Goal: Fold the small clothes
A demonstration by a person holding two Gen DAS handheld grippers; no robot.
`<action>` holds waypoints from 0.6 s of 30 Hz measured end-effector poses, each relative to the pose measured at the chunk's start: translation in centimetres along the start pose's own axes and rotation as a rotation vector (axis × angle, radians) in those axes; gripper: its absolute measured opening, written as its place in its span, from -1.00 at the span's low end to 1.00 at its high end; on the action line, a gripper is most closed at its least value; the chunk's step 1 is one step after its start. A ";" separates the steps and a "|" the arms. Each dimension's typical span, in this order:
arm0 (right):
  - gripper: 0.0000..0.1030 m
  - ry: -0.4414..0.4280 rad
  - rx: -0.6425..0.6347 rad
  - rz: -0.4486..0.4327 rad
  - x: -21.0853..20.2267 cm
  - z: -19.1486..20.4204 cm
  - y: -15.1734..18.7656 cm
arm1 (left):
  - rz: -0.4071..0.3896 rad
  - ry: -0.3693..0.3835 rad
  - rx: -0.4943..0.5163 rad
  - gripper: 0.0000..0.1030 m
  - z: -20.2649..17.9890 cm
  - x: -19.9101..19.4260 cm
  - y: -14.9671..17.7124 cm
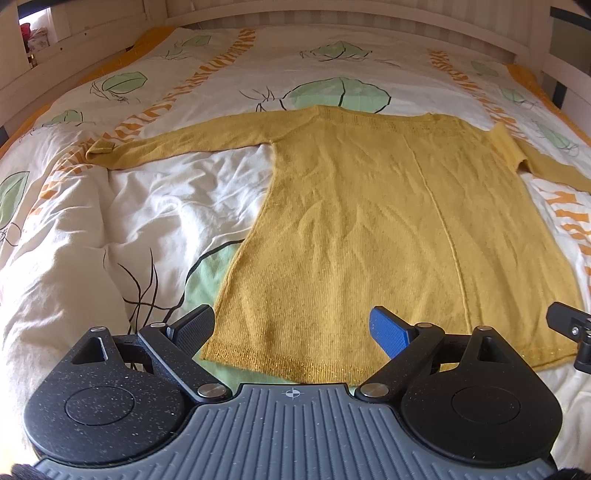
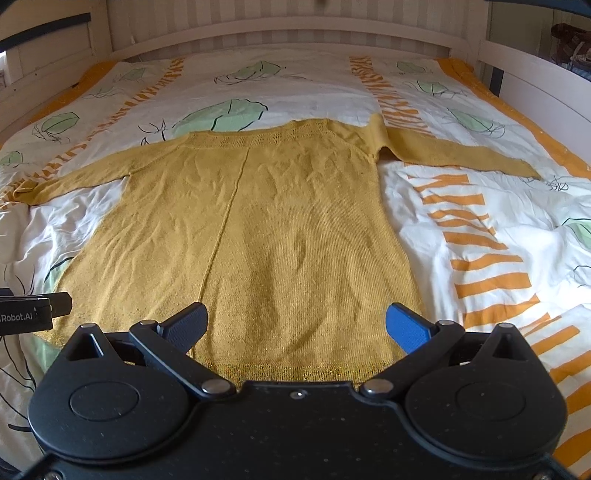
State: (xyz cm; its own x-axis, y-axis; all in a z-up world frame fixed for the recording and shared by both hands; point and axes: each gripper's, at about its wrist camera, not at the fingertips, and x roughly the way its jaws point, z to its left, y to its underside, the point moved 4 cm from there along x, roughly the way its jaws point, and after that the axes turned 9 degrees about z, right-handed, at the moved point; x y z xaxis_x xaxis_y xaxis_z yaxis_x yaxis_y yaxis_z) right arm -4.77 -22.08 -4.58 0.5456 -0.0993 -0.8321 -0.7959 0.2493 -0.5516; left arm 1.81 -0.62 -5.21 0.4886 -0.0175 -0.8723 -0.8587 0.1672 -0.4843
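A mustard-yellow knitted sweater (image 1: 388, 221) (image 2: 258, 229) lies flat on the bed, hem toward me, both sleeves spread out sideways. My left gripper (image 1: 293, 328) hangs open over the hem's left part, with nothing between its black and blue fingers. My right gripper (image 2: 295, 325) is open too, above the hem's right part, its jaws wide and empty. The right gripper's tip shows at the right edge of the left wrist view, and the left gripper's body at the left edge of the right wrist view.
The bed carries a white duvet (image 1: 147, 206) printed with green leaves and orange stripes, bunched up at the left. A white bed frame (image 2: 280, 33) runs along the far end and a rail (image 2: 535, 85) along the right side.
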 end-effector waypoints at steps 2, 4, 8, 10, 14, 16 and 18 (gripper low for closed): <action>0.98 0.007 0.001 0.011 0.1 0.0 0.0 | 0.005 0.001 0.002 0.77 0.0 0.2 0.1; 0.98 0.012 0.002 0.019 0.2 0.0 0.0 | 0.009 0.001 0.003 0.77 0.0 0.3 0.1; 0.98 0.014 0.005 0.025 0.3 -0.1 0.0 | 0.012 0.000 0.009 0.77 -0.2 0.5 0.0; 0.98 0.013 0.007 0.028 0.4 -0.1 0.0 | 0.016 0.002 0.014 0.77 -0.3 0.7 -0.1; 0.98 0.008 0.004 0.034 0.8 0.0 -0.2 | 0.026 0.005 0.017 0.77 -0.4 1.1 -0.2; 0.98 0.007 0.003 0.035 0.9 0.0 -0.2 | 0.031 0.005 0.016 0.77 -0.4 1.2 -0.2; 0.98 0.004 0.003 0.038 1.1 0.0 -0.3 | 0.035 0.002 0.016 0.77 -0.3 1.4 -0.3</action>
State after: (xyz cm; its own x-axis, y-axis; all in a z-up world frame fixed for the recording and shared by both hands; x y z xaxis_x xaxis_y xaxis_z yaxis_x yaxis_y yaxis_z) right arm -3.94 -22.30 -5.33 0.5140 -0.0938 -0.8526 -0.8153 0.2557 -0.5196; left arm 2.71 -1.04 -6.33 0.4579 -0.0131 -0.8889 -0.8728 0.1831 -0.4524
